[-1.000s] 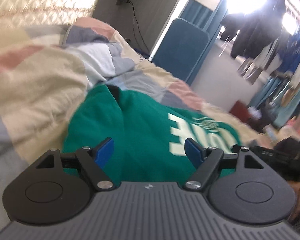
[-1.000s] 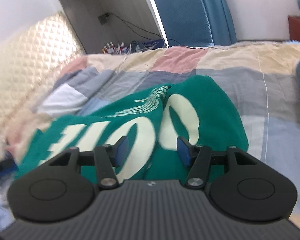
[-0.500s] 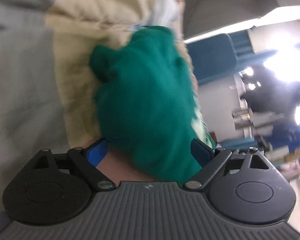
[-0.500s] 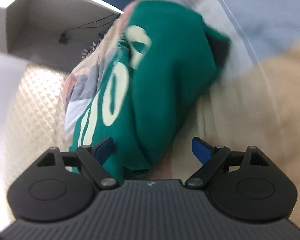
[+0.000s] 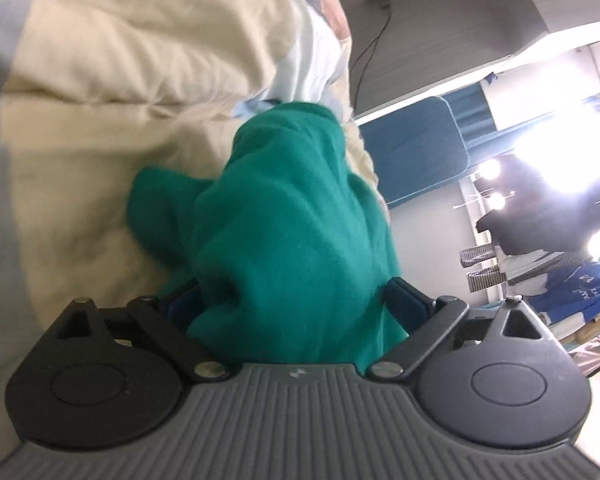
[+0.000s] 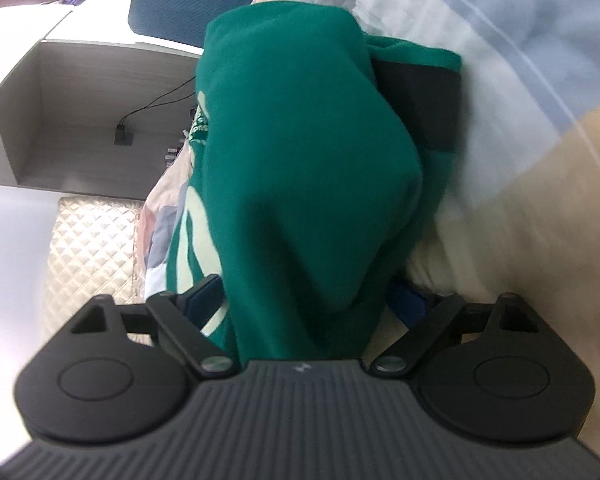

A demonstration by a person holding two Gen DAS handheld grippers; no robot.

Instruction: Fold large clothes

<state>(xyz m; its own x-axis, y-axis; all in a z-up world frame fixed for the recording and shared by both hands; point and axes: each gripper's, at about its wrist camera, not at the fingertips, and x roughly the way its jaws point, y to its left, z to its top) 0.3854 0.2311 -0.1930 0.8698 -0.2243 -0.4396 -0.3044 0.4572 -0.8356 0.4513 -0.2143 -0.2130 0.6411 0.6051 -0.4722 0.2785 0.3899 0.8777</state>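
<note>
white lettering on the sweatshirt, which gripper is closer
Right: lettering lies beside the right gripper; the left gripper has only plain green near. Both jaws are opening around the sweatshirt.

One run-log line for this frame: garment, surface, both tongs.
garment: green sweatshirt, bunched | surface: patchwork quilt | left tongs: opening, fabric between | right tongs: opening, fabric between | fold: unfinished
</note>
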